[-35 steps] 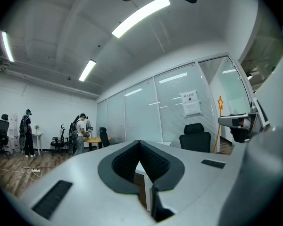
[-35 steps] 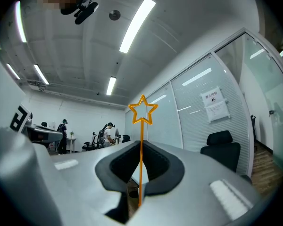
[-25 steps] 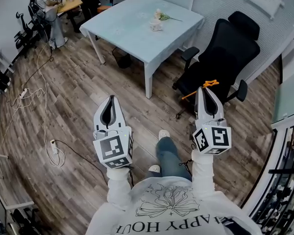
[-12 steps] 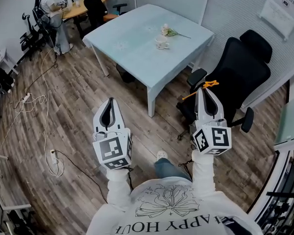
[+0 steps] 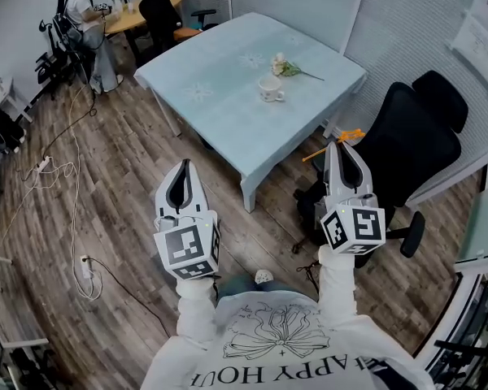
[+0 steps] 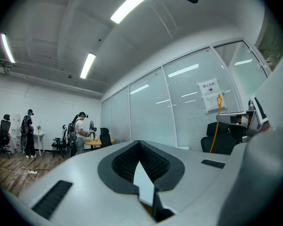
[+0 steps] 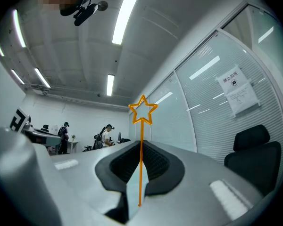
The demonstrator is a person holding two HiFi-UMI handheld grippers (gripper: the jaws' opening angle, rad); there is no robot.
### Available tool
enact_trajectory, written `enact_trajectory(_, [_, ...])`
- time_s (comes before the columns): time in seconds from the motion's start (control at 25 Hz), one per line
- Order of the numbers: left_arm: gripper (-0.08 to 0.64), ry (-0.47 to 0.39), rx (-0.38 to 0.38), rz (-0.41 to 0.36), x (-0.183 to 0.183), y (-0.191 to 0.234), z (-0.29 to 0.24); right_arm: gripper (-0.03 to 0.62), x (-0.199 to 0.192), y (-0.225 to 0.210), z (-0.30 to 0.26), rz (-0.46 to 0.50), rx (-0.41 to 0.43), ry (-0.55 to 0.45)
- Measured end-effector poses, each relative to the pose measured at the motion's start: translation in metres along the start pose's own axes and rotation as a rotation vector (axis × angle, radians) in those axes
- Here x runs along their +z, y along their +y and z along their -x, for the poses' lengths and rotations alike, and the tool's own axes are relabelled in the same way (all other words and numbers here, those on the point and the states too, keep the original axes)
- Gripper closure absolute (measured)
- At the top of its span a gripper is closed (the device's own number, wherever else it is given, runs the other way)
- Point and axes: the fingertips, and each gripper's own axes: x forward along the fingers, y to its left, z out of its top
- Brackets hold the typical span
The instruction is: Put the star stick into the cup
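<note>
A thin orange star stick stands up between the jaws of my right gripper, which is shut on it; its star tops the jaws. In the head view the star stick crosses the tip of the right gripper, level with the table's near right edge. A white cup sits on the light blue table, well ahead of both grippers. My left gripper is held over the floor, shut with nothing in it; its jaws meet in the left gripper view.
A flower sprig lies just behind the cup. A black office chair stands right of the table, under my right gripper. Cables trail across the wooden floor at the left. People work at a far desk.
The view has moved toward the table: table and cup now sit lower and nearer in the head view, and the chair has shifted right. Both grippers keep their pose and stay shut.
</note>
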Motion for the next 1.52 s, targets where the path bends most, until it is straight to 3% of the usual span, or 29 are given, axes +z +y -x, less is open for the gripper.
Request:
enact_trajectory(0.48, [0.554,0.038,-0.031,0.008,-0.015,-0.008,-0.108,0.568,-0.035,-0.040,-0.089,-0.009,-0.020,0.038])
enact_trajectory(1.24, [0.554,0.033,-0.115,0.007,-0.014,0.032,-0.328,0.568,-0.077,-0.069,-0.289,0.036,-0.065,0.058])
enact_trajectory(1.52, [0.554,0.061,-0.135,0.012,-0.029,0.041,-0.384,0.568,-0.103,-0.075,-0.337,0.038,-0.070,0.091])
